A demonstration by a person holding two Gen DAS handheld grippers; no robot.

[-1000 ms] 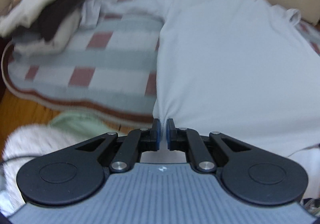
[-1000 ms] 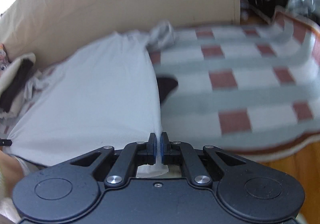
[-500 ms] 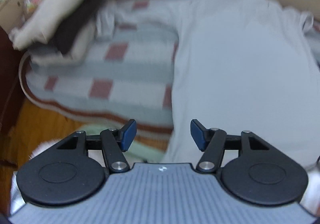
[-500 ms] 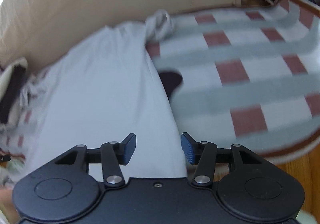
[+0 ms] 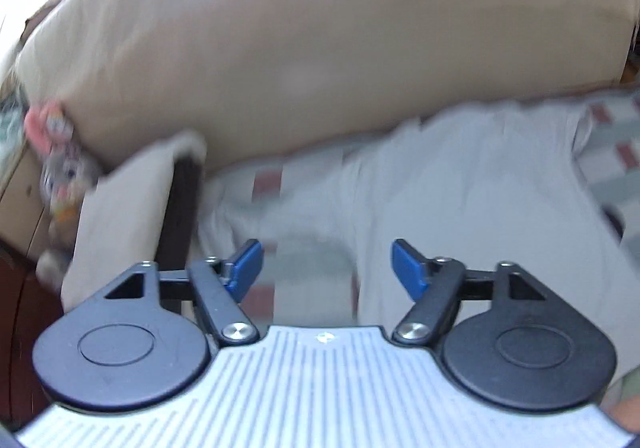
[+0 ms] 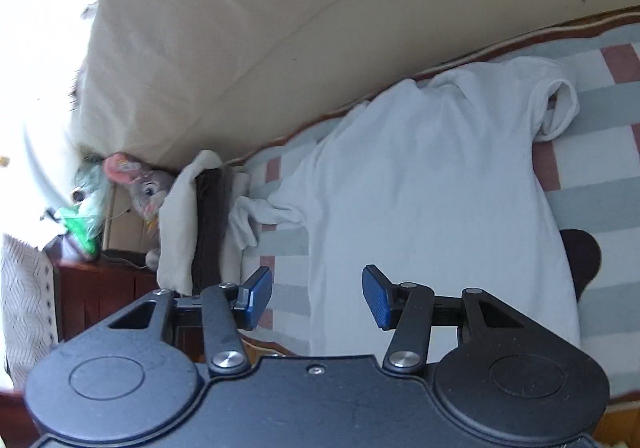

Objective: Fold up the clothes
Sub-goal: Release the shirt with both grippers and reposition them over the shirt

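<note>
Hovering both grippers with the fingers spread wide and nothing between them, left gripper (image 5: 326, 262) and right gripper (image 6: 316, 296) both sit over the near edge of the checked blanket (image 6: 608, 176). The white shirt (image 6: 432, 176) lies spread out flat along the blanket with its collar end toward the beige cushion (image 6: 248, 48) at the back edge, one sleeve (image 6: 260, 216) bunched toward the pile of folded clothes (image 6: 188, 216) at the left end. My guess is it's laid flat like that so the sides can be folded in cleanly, though that sleeve looks messy.

Folded stack (image 6: 200, 224) left of shirt (image 6: 432, 184); checked blanket (image 6: 600, 176) bare rightward.
</note>
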